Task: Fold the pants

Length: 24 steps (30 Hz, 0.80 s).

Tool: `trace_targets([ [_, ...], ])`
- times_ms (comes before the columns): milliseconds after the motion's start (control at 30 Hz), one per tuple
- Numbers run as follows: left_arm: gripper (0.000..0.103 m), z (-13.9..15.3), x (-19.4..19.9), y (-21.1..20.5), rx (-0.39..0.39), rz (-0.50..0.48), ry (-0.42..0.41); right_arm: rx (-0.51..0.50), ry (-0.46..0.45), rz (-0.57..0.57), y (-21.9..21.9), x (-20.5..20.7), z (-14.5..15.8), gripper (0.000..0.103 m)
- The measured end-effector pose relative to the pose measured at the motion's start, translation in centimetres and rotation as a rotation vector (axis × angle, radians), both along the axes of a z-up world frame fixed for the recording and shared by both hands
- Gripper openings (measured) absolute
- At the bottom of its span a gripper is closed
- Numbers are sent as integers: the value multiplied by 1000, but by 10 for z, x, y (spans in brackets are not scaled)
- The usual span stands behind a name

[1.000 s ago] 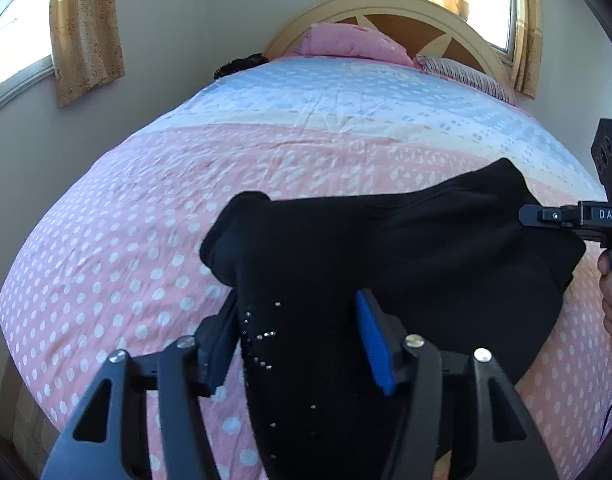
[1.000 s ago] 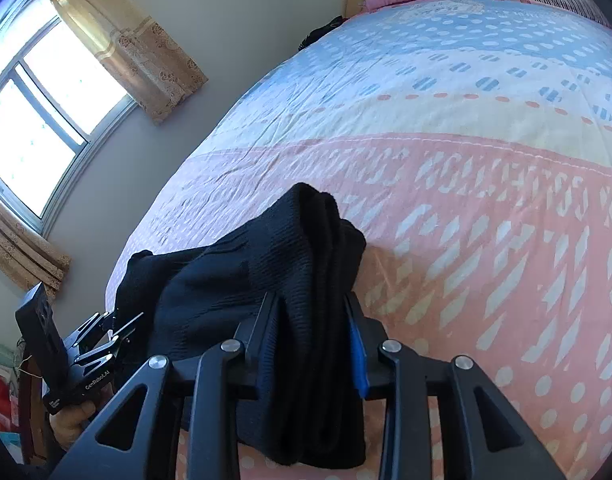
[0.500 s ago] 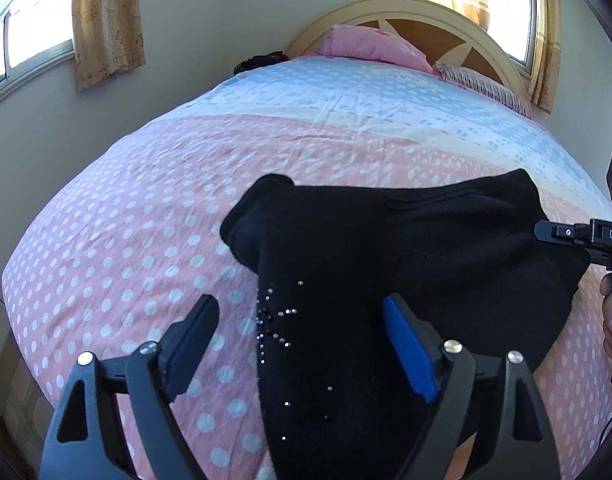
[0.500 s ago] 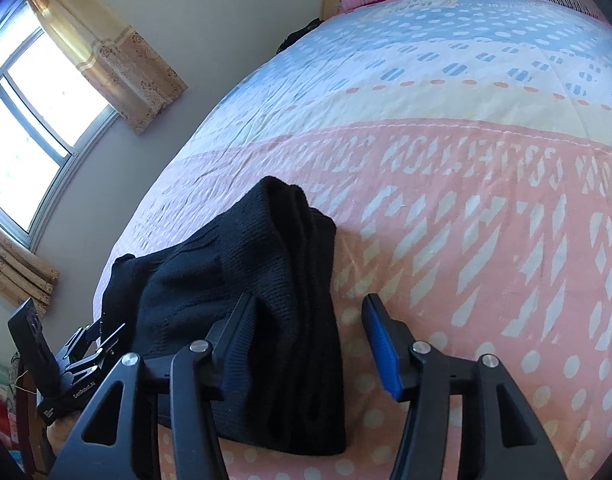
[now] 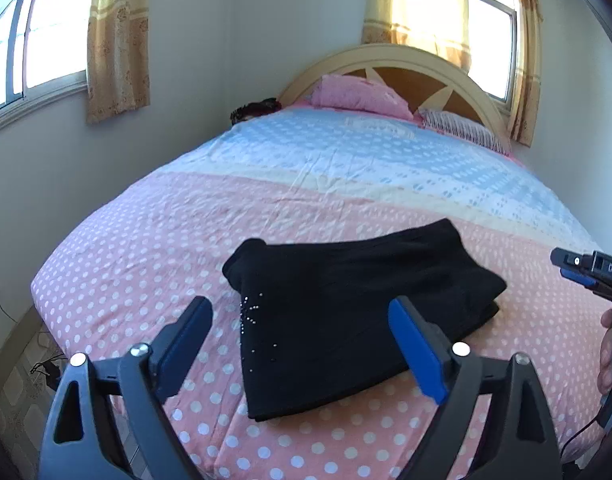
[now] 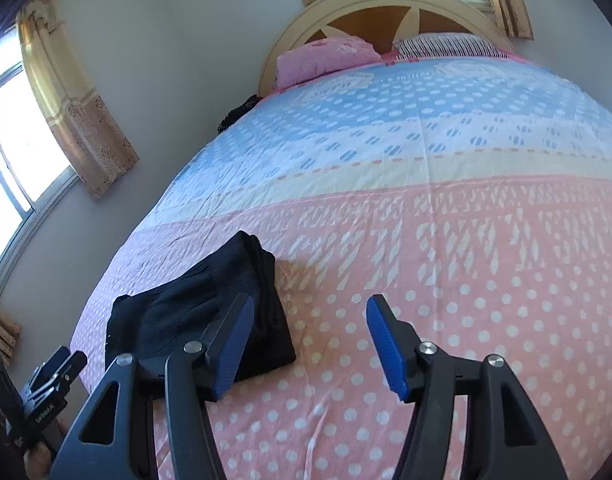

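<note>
1. While both grippers hang above the bed [image 5: 153, 240], the folded black pants [image 5: 346, 312] lie flat on its pink dotted cover.
2. The left gripper [image 5: 301, 344] has just been spreading its fingers [image 5: 416, 350]; they stand wide, clear of the cloth, with the pants lying beyond and below the gap.
3. The right gripper [image 6: 310, 344] has likewise just been parting its fingers [image 6: 386, 348]; nothing sits between them, and the pants [image 6: 201, 312] lie just past the left finger.
4. Far beyond the fingers: a pink pillow [image 5: 358, 92], a striped pillow [image 5: 462, 128], an arched headboard [image 5: 426, 64].
5. Curtains [image 5: 117, 36] hang beside windows [image 5: 53, 28].
6. Nothing blocks the pants.
</note>
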State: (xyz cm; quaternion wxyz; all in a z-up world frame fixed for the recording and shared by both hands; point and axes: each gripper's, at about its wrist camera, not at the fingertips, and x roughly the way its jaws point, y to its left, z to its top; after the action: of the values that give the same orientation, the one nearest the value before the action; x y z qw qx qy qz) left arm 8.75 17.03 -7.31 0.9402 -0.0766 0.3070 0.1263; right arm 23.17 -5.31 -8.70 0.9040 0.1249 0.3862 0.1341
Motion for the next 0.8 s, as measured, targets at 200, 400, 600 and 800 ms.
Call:
trace_targets([
  [200, 100, 38, -23, -8, -16, -15, -116, -37, -100, 47, 17, -54, 38, 64],
  [400, 103, 53, -31, -9, -14, -22, -167, -73, -155, 94, 34, -76, 58, 64],
  [600, 103, 54, -33, -11, -20, -22, -172, -73, -179, 98, 34, -86, 67, 64],
  [800, 103, 55, -33, -12, -19, -31, -169, -67, -194, 98, 34, -90, 73, 64],
])
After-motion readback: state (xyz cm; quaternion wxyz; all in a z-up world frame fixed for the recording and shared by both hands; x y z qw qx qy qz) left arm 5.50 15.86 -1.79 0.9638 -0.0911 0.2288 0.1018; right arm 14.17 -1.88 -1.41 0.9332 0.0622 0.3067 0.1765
